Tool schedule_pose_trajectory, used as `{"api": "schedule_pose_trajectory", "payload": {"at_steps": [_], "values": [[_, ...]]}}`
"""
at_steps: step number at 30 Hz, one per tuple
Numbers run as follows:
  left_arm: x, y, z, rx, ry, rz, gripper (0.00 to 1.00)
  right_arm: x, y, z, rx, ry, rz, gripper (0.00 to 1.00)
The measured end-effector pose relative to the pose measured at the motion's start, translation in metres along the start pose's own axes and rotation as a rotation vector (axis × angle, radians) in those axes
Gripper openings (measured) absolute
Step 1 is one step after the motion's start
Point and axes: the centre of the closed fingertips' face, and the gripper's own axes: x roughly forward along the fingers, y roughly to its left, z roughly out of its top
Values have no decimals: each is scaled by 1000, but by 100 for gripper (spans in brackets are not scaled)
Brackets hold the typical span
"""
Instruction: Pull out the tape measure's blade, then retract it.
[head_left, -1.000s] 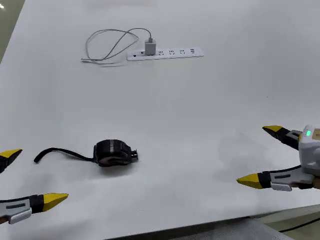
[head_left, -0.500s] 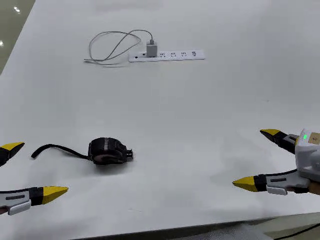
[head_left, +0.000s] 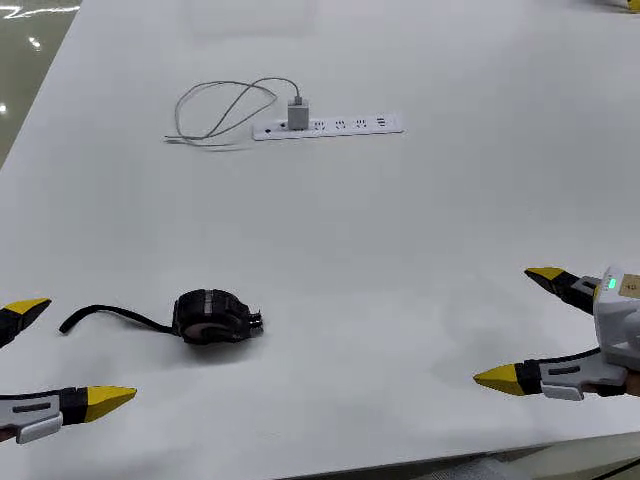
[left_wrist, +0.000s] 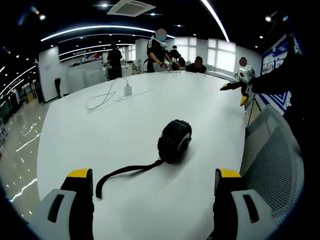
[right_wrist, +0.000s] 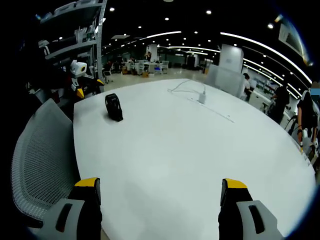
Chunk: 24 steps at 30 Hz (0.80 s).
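A black tape measure (head_left: 210, 317) lies on the white table, its black wrist strap (head_left: 105, 316) trailing to the left. In the left gripper view the tape measure (left_wrist: 174, 140) sits ahead of my jaws, strap (left_wrist: 127, 172) curling toward me. My left gripper (head_left: 62, 352) is open at the lower left of the head view, a short way from the strap's end, holding nothing. My right gripper (head_left: 535, 326) is open near the table's front right edge, far from the tape measure (right_wrist: 113, 107). The blade is inside the case.
A white power strip (head_left: 327, 126) with a plugged charger and looped grey cable (head_left: 222, 108) lies at the back of the table (head_left: 400, 250). A grey mesh chair (right_wrist: 40, 170) stands by the table's near edge. People stand at the far end of the table.
The head camera has shifted a little. Both grippers stay open and about where they were; the tape measure lies still.
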Motion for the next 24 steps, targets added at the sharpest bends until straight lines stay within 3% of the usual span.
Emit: {"api": "schedule_pose_trajectory", "payload": {"at_steps": [2, 9, 11, 16, 19, 24], "values": [[1, -2, -2, 0, 14, -11, 99, -1, -2, -1, 1, 0, -6, 99], [3, -8, 5, -3, 4, -32, 99, -3, -6, 0, -7, 4, 8, 99], [7, -12, 3, -31, 28, -57, 99, -3, -8, 3, -2, 3, 11, 99], [15, -22, 9, 7, 38, -109, 99, 1, -9, 7, -15, 3, 26, 99], [21, -22, 9, 39, 57, -116, 99, 3, -9, 7, -70, 21, 33, 99], [28, -21, 14, 71, 67, -128, 99, 4, -14, 10, -64, 14, 38, 99]]}}
